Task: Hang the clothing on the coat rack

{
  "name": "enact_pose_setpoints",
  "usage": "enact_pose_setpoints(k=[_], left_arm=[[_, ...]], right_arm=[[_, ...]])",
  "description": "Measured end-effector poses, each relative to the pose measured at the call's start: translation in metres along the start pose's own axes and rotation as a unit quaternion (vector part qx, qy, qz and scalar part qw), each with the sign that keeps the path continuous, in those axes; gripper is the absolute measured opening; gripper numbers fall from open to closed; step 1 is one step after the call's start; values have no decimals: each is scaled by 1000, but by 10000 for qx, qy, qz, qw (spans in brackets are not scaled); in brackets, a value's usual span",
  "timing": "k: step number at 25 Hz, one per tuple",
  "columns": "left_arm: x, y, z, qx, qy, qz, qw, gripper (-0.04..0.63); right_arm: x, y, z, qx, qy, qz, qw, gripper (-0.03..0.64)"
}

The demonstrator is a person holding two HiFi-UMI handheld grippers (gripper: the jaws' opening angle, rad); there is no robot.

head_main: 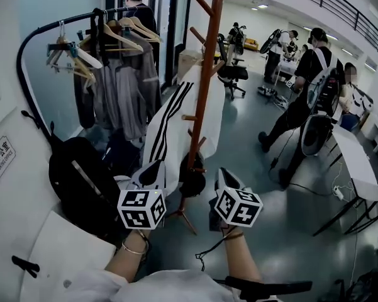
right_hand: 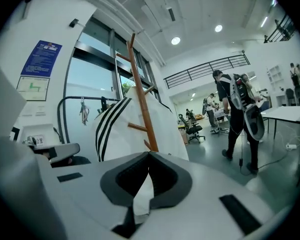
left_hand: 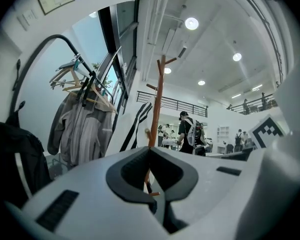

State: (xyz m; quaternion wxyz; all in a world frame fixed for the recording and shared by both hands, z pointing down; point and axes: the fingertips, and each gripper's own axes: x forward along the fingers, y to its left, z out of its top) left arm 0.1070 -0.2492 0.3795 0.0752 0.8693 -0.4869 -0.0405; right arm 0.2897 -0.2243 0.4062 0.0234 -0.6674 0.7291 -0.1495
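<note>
A wooden coat rack (head_main: 204, 74) stands in the middle of the head view. A white jacket with black stripes (head_main: 170, 124) hangs draped against its left side. My right gripper (head_main: 223, 176) is low, just right of the pole. It is shut on a fold of the white jacket (right_hand: 142, 196), which shows between its pads. My left gripper (head_main: 152, 168) is low by the jacket's bottom edge. Its tips are shut (left_hand: 150, 149), with no cloth seen between them. In the left gripper view the rack (left_hand: 157, 109) and jacket (left_hand: 140, 121) stand a little way ahead.
A black clothes rail with wooden hangers and grey jackets (head_main: 119, 80) stands at the left wall. A black backpack (head_main: 82, 181) leans below it. An office chair (head_main: 233, 74), several people (head_main: 302, 99) and a white table (head_main: 355, 156) fill the right side.
</note>
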Motion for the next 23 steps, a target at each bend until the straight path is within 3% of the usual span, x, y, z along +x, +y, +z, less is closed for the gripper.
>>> enact_pose_setpoints(k=[7, 23], left_arm=[[-9, 17, -2, -22, 44, -107, 9999, 9], [-14, 31, -2, -184, 41, -385, 9991, 9]], right_arm=[[-3, 14, -4, 65, -62, -115, 9999, 23], [-3, 26, -14, -381, 96, -344, 9986, 23]])
